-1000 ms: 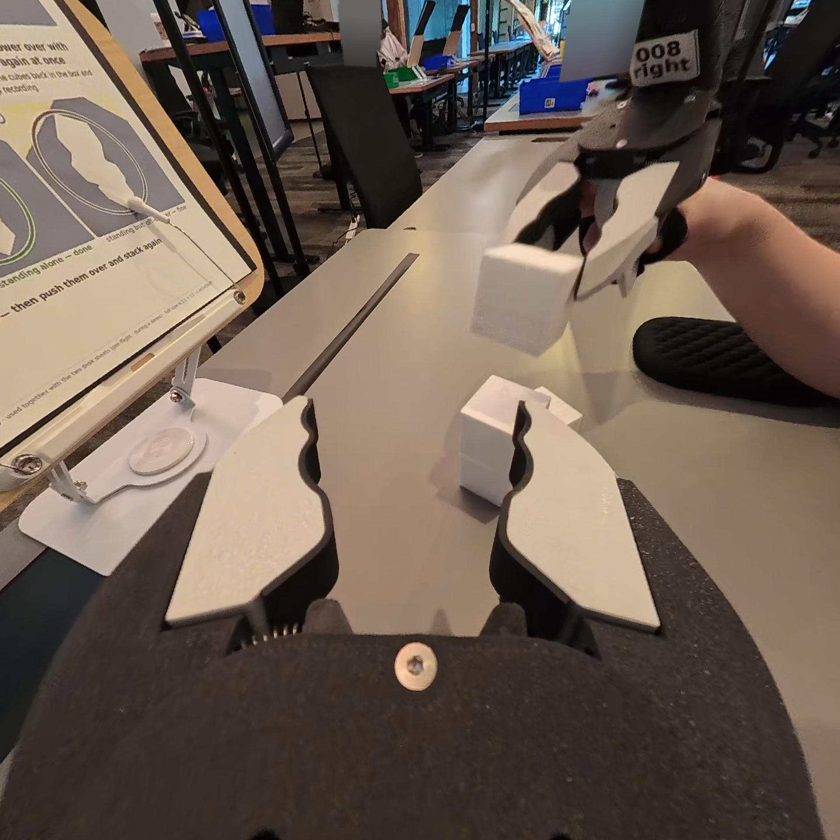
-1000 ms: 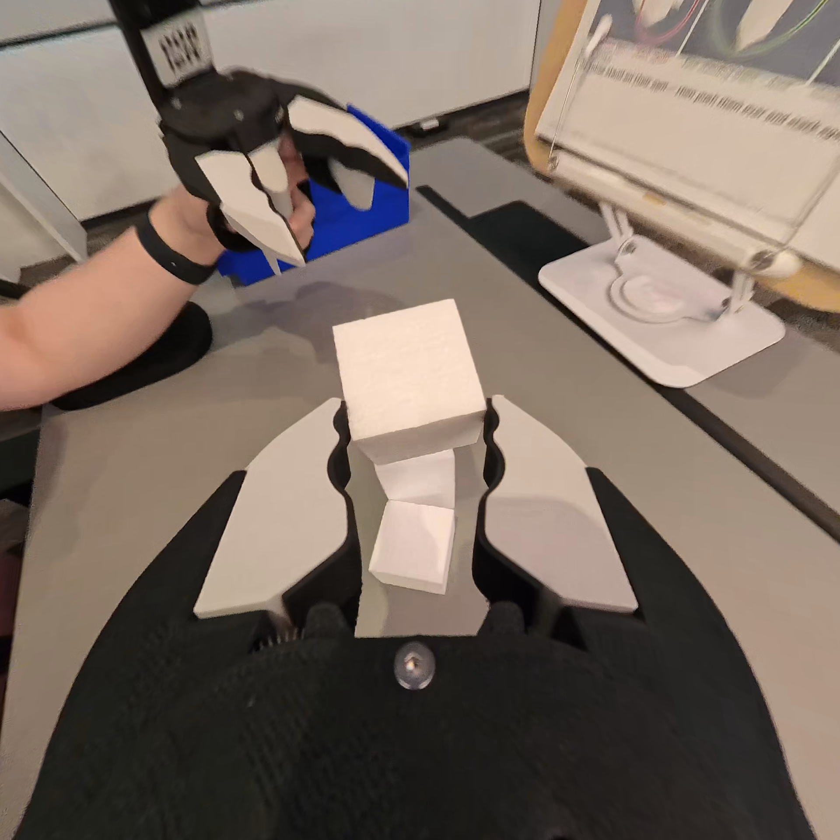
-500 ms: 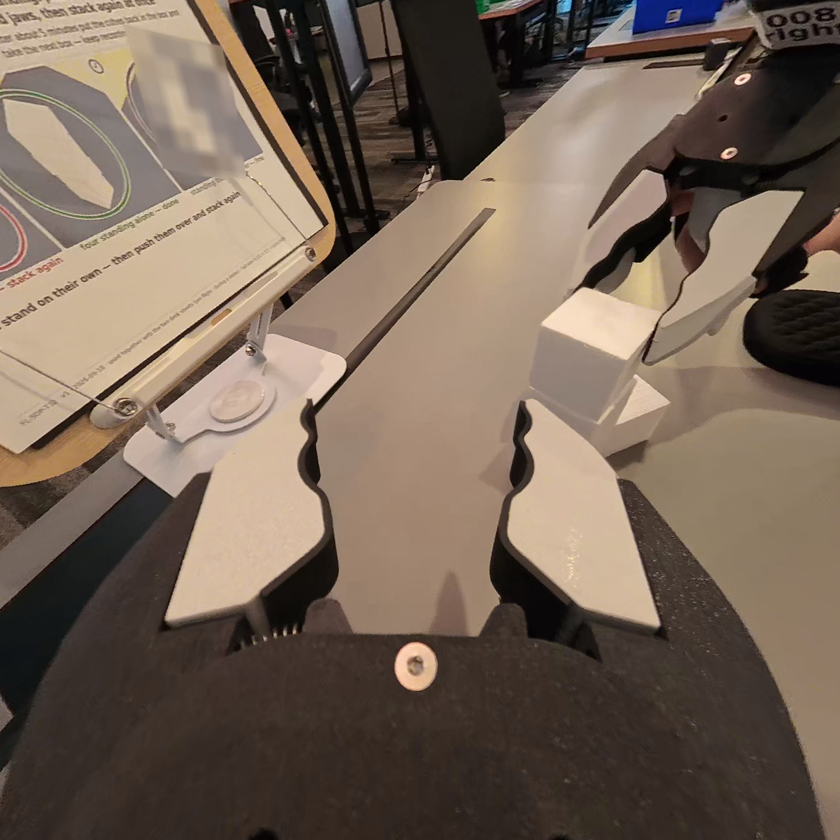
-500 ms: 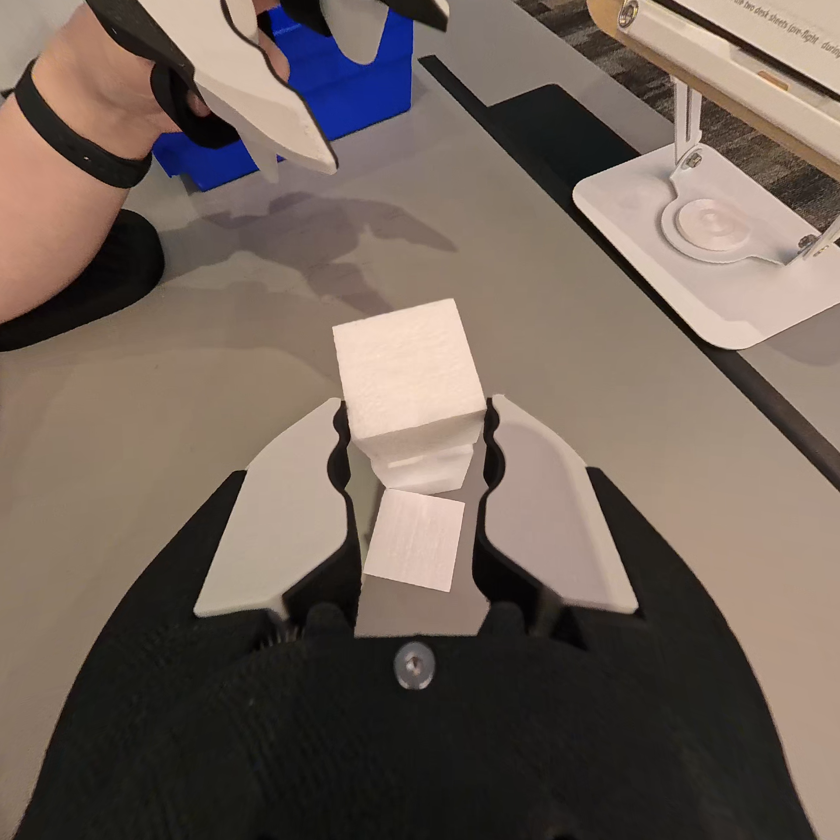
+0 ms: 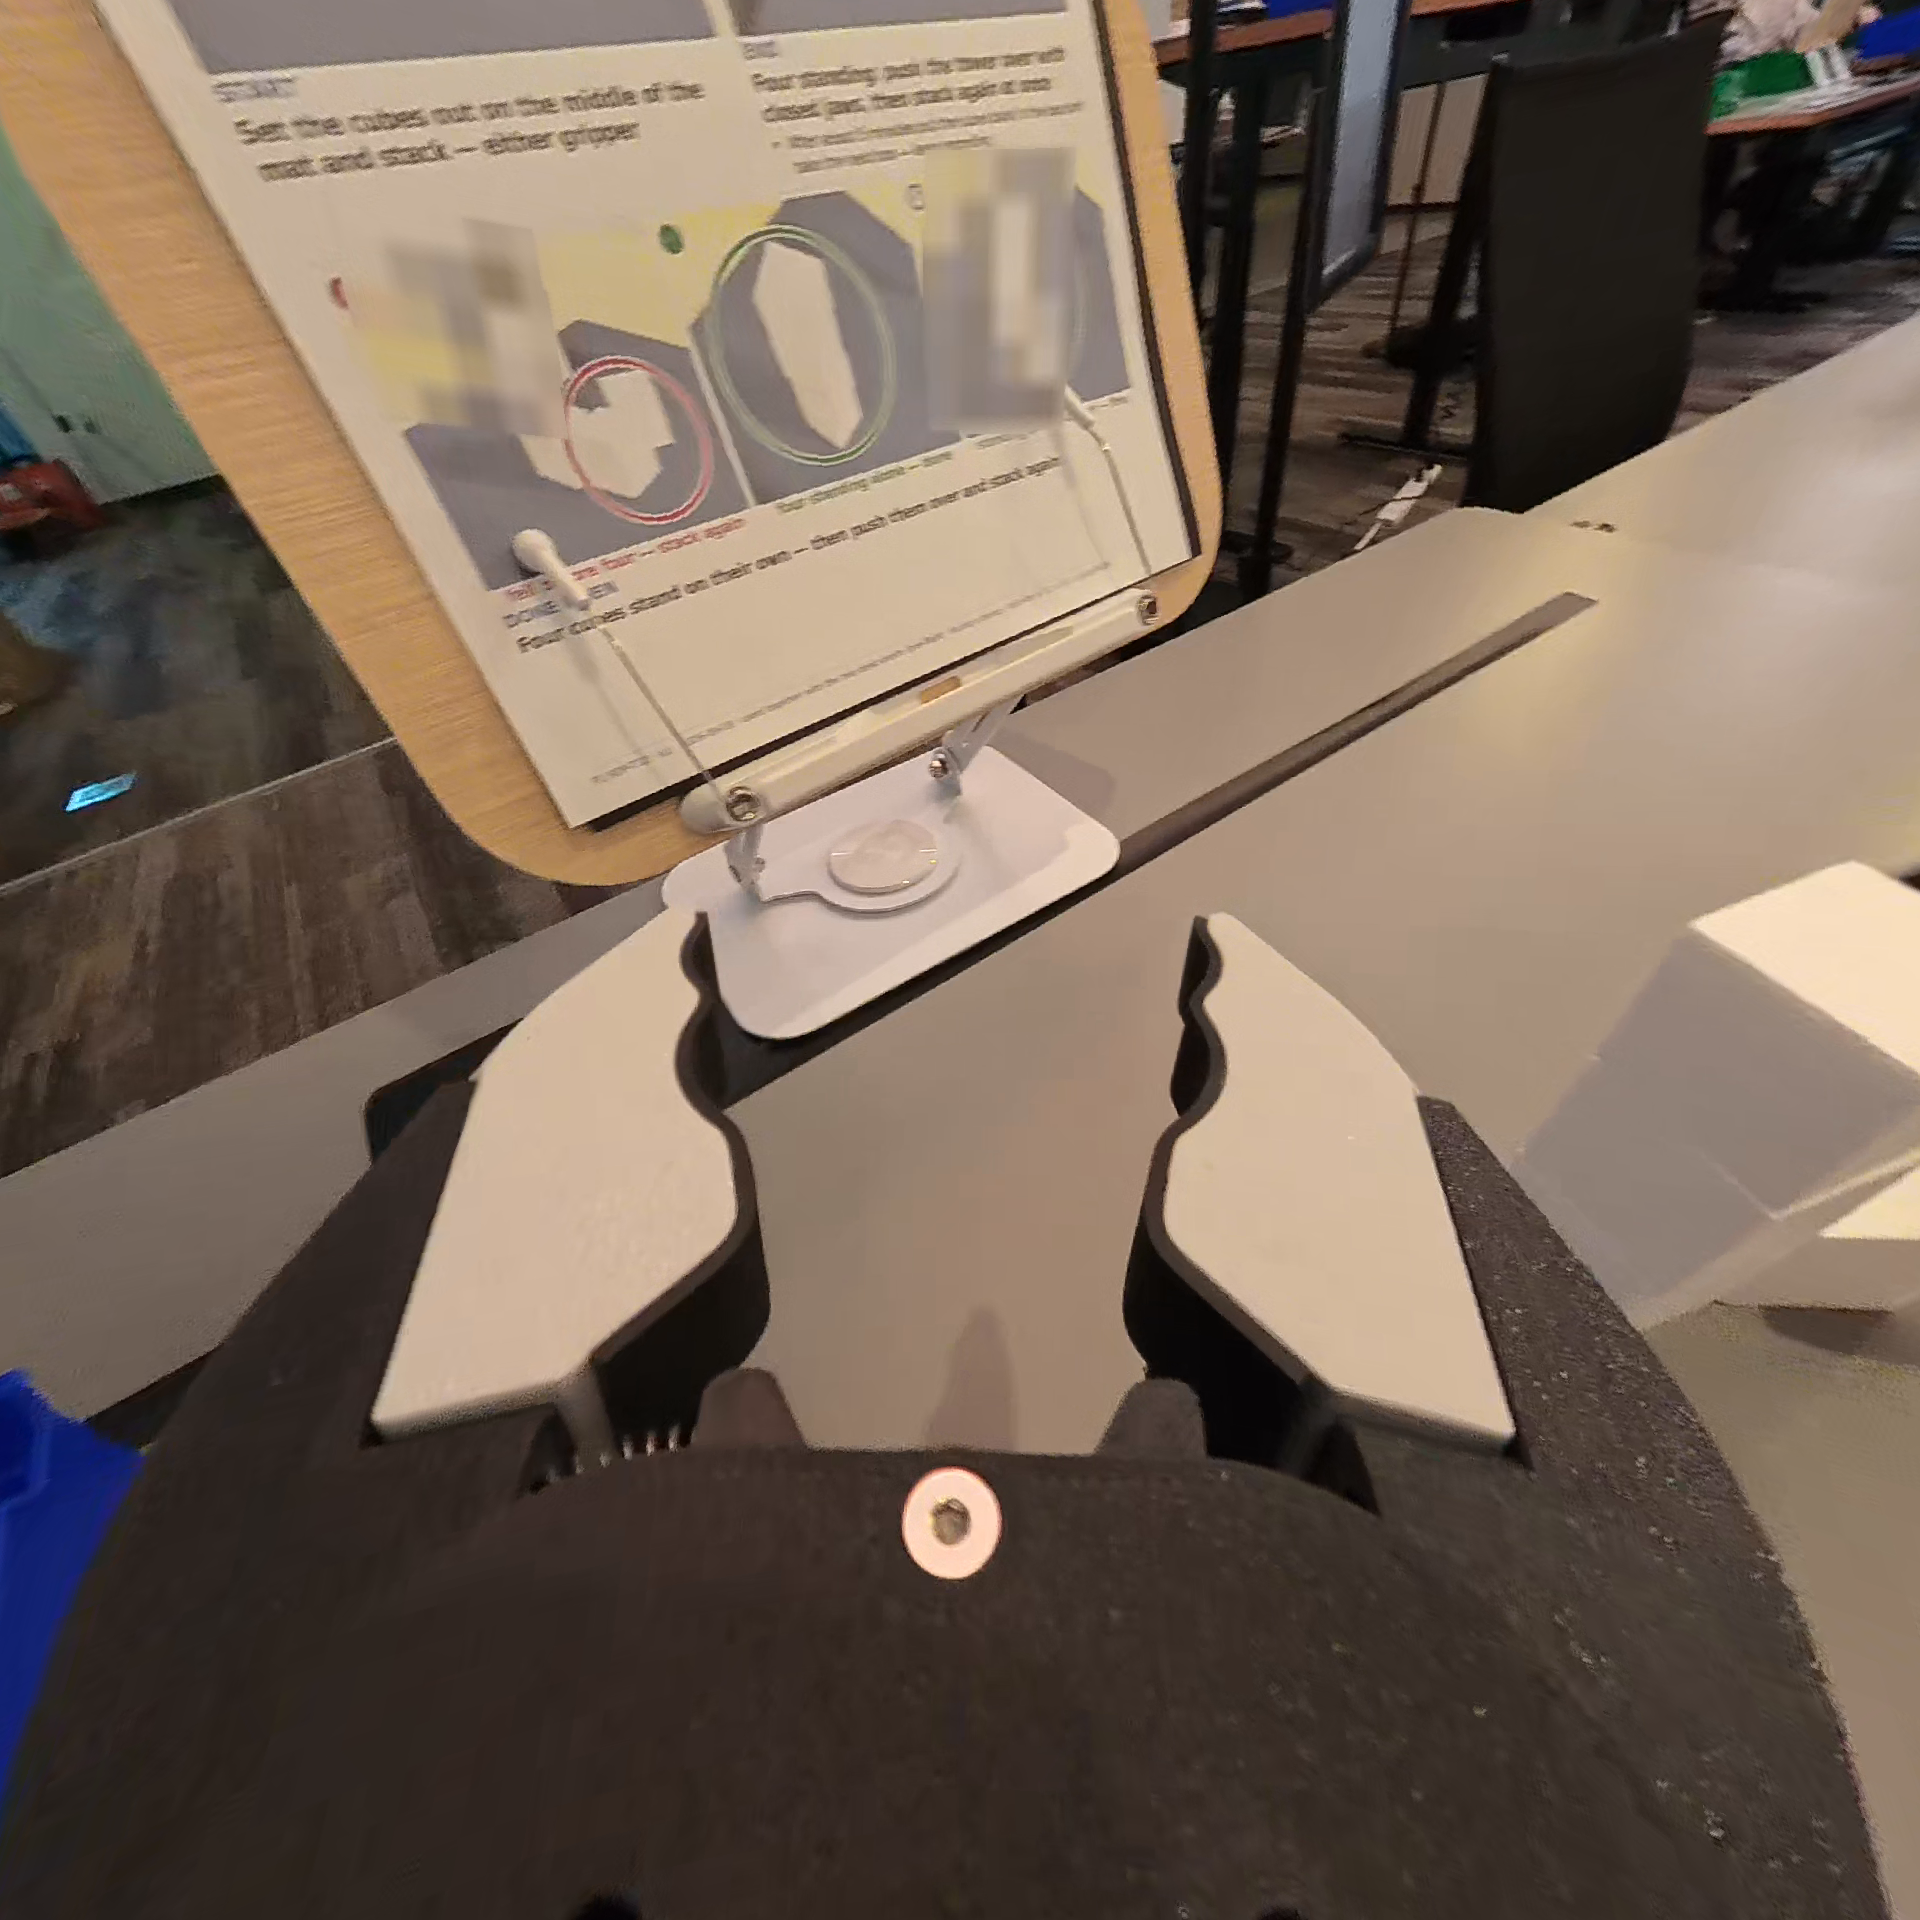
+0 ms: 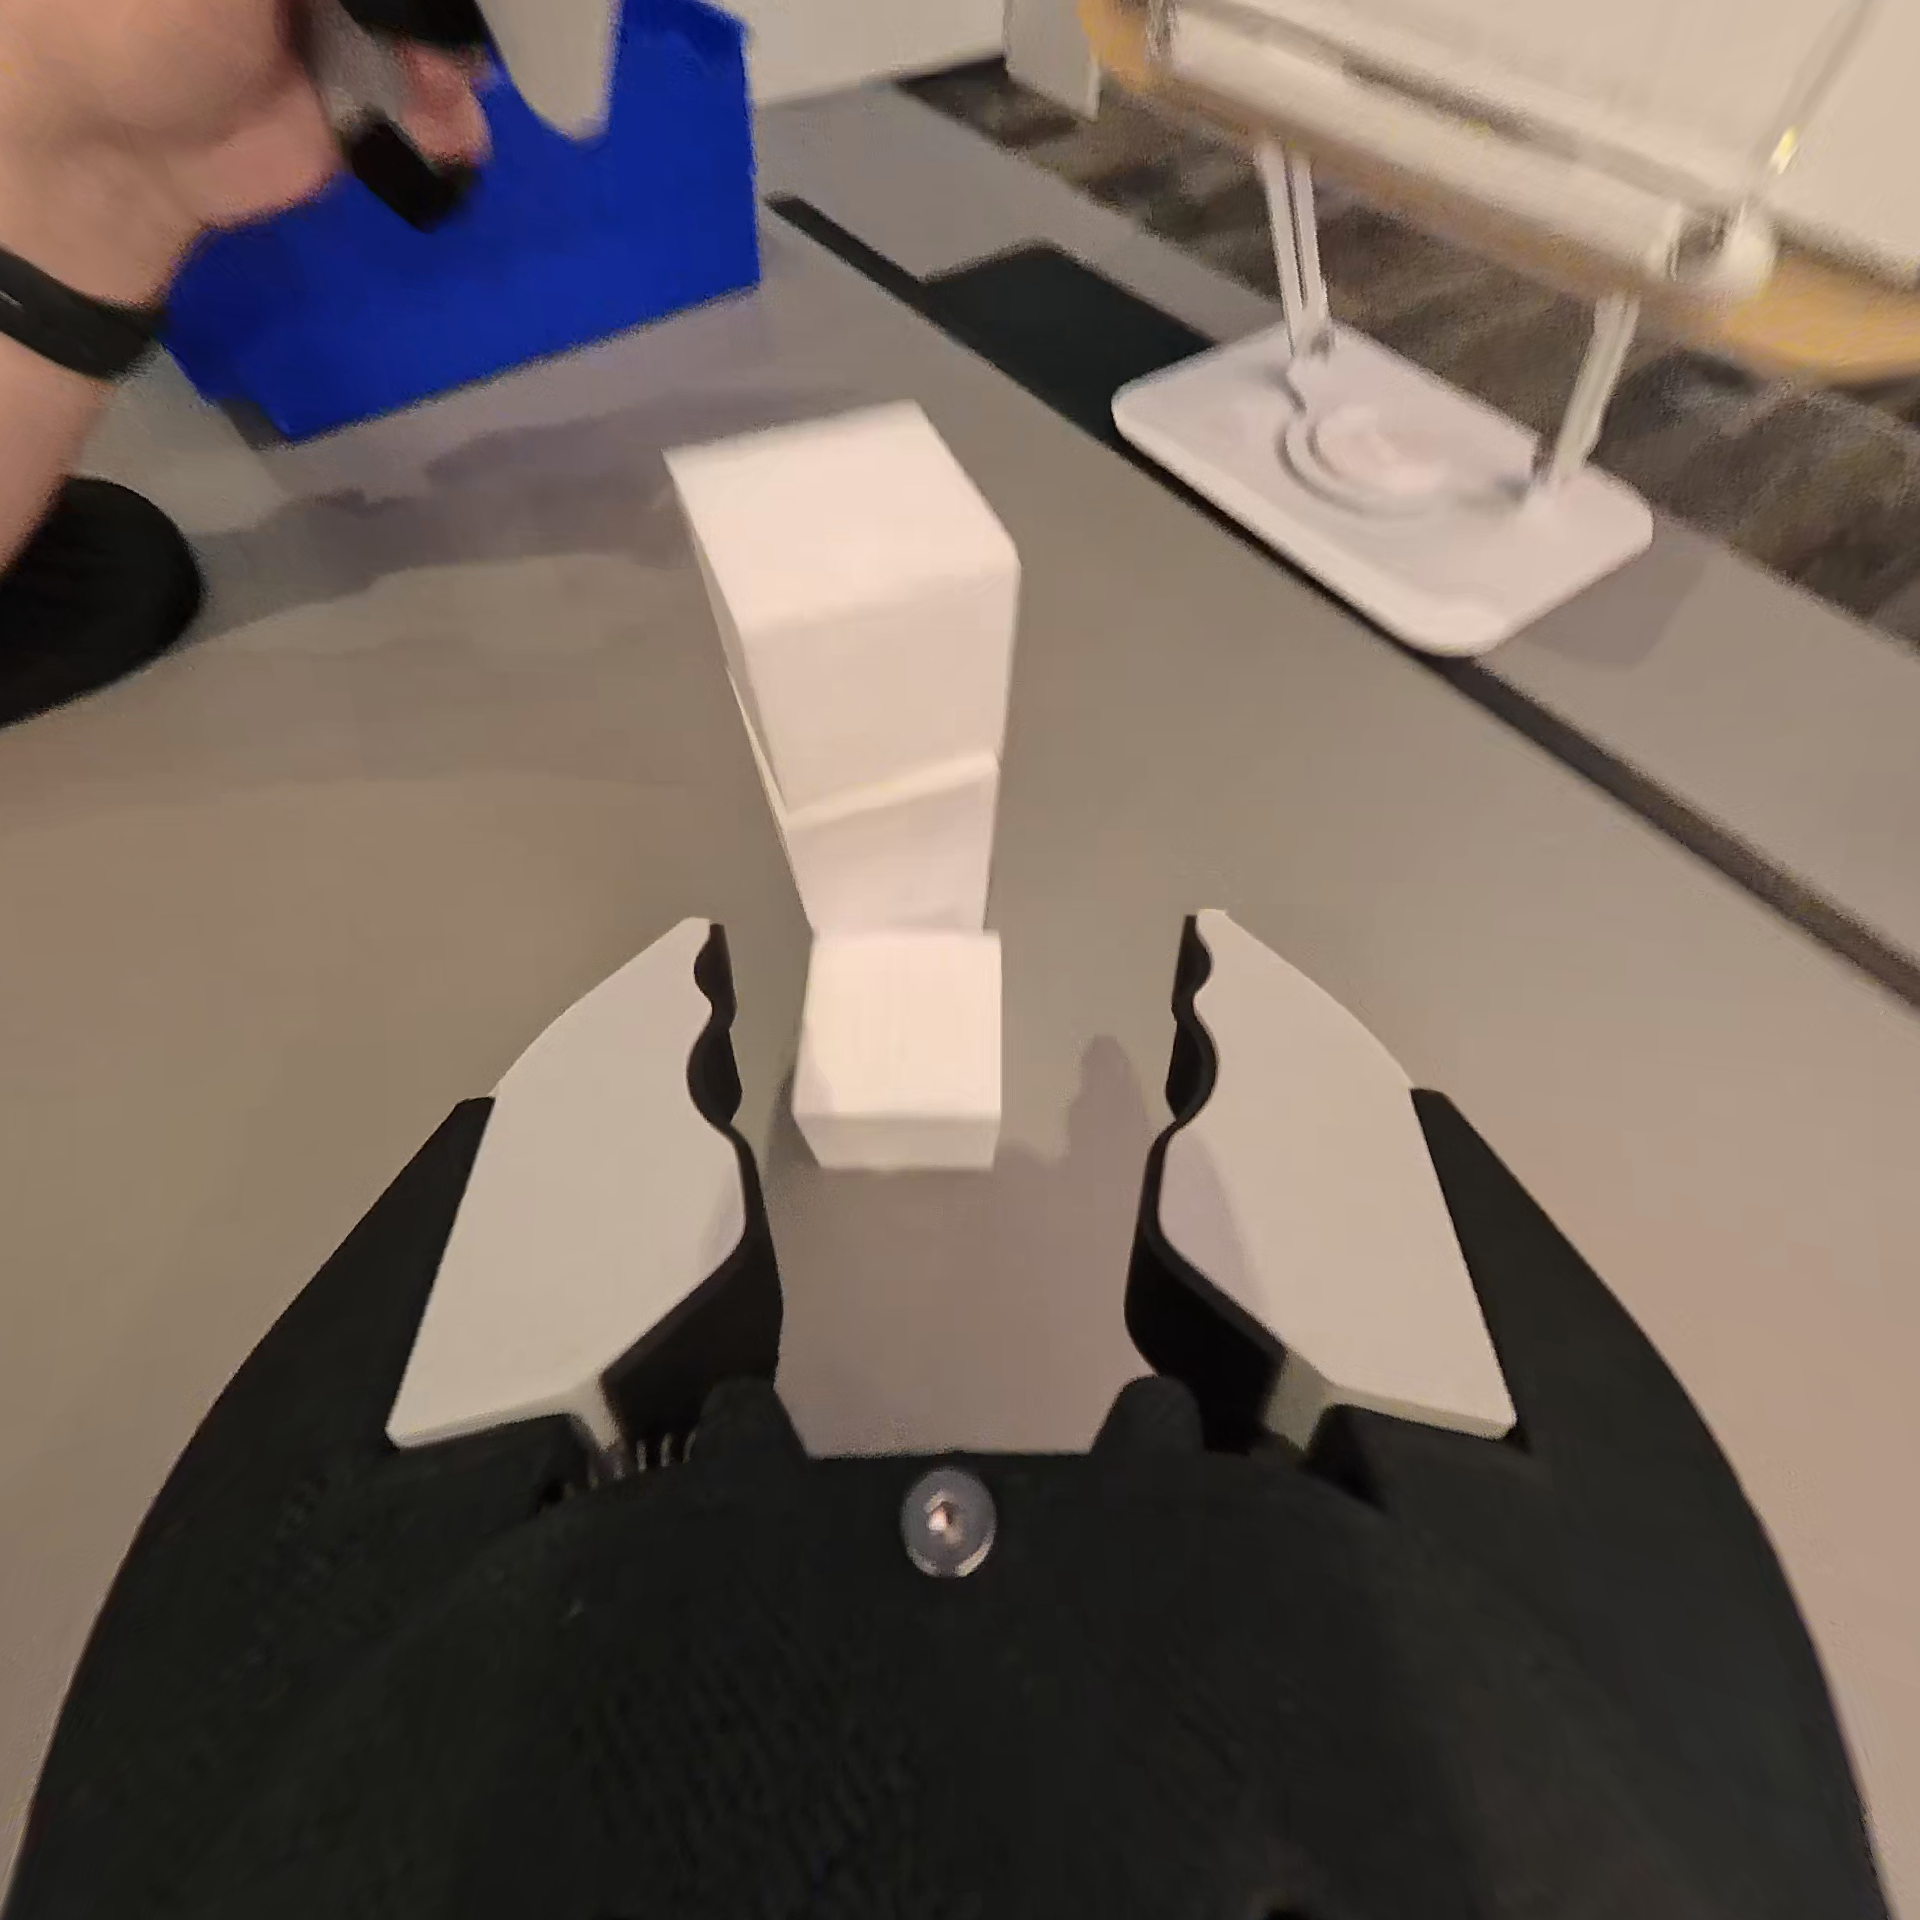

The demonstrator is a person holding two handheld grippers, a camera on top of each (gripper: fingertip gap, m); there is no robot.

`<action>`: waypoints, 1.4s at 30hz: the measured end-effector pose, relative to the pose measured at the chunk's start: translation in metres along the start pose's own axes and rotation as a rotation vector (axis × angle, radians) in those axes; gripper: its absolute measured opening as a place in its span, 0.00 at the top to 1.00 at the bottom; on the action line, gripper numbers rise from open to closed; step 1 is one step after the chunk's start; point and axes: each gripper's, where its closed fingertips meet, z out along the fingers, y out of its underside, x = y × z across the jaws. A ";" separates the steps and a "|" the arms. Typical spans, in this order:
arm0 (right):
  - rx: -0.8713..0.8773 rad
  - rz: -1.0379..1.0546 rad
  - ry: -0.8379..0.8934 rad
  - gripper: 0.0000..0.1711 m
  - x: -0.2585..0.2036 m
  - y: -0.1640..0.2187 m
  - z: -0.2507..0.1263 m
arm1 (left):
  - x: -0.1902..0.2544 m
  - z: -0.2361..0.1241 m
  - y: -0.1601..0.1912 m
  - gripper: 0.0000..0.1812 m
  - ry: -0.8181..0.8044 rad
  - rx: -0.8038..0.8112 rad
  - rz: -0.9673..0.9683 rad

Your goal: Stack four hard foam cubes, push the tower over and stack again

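In the right wrist view a stack of white foam cubes (image 6: pixel 847 592) stands on the grey table (image 6: pixel 364 883). Two stacked cubes show; the stack's base is hidden behind a loose white cube (image 6: pixel 899 1049) lying in front of it. My right gripper (image 6: pixel 951 920) is open. The loose cube lies between its fingers with a gap on each side, so nothing is held. My left gripper (image 5: pixel 951 935) is open and empty and faces the instruction board's stand (image 5: pixel 894 883). White cubes (image 5: pixel 1808 1049) show blurred at that view's right edge. The left gripper also shows at the top left of the right wrist view (image 6: pixel 561 62).
A blue bin (image 6: pixel 468 281) stands behind the stack, near the hand holding the left gripper. A black wrist rest (image 6: pixel 83 603) lies at the left. The instruction board (image 5: pixel 665 364) on its white base (image 6: pixel 1382 499) stands beyond a dark slot in the table (image 5: pixel 1351 717).
My right gripper set its cube on the stack, opened and drew back. My left gripper swung left, away from the cubes and towards the board.
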 end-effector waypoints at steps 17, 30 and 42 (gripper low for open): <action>-0.236 0.063 -0.005 0.77 -0.008 0.081 0.024 | -0.022 0.001 0.013 0.53 -0.122 -0.055 0.001; -0.116 -0.016 -0.040 0.60 0.008 0.065 0.005 | -0.023 0.001 0.015 0.51 -0.069 -0.058 -0.056; -0.143 -0.053 -0.155 0.66 0.000 0.067 0.031 | -0.023 0.005 0.021 0.51 -0.052 -0.080 -0.066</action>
